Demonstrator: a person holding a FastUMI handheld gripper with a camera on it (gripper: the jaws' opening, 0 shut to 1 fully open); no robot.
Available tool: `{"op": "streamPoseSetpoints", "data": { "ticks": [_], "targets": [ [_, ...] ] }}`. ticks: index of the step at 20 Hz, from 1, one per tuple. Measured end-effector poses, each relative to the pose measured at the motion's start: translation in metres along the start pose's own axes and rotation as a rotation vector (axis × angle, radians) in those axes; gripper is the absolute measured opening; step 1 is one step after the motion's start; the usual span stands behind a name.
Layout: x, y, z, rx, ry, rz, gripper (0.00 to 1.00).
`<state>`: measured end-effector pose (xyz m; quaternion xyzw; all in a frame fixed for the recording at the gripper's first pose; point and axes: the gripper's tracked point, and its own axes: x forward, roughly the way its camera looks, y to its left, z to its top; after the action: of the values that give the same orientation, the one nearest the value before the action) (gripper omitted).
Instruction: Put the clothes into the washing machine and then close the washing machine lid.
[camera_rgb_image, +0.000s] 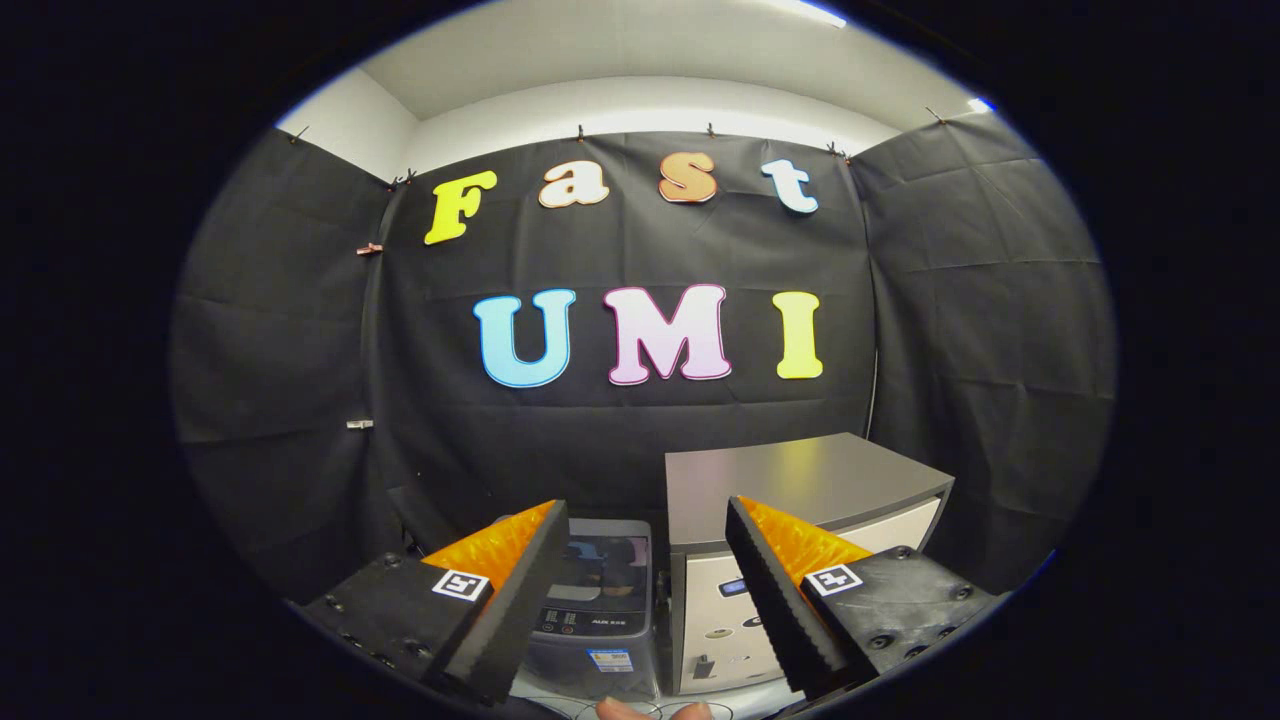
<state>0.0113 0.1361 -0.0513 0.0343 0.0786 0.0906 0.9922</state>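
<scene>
Open gap between spread fingers of gripper; washing machine just ahead, grey cabinet blocking right, black cloth wall behind.

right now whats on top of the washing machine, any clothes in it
The washing machine sits between the open gripper fingers, its glossy lid down. Nothing lies on top; the lid hides the drum, so any clothes inside cannot be seen.

- the gripper view rides on the tongs and looks forward along the two spread fingers.
- it faces the booth's back wall level on.
- near and low ahead: the washing machine, with a cabinet just beside it.
</scene>
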Motion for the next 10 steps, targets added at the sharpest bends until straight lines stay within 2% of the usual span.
{"op": "streamPoseSetpoints", "data": {
  "ticks": [10],
  "targets": [
    [-0.0037,0.0073,-0.0077,-0.018,0.019,0.024,0.99]
  ]
}}
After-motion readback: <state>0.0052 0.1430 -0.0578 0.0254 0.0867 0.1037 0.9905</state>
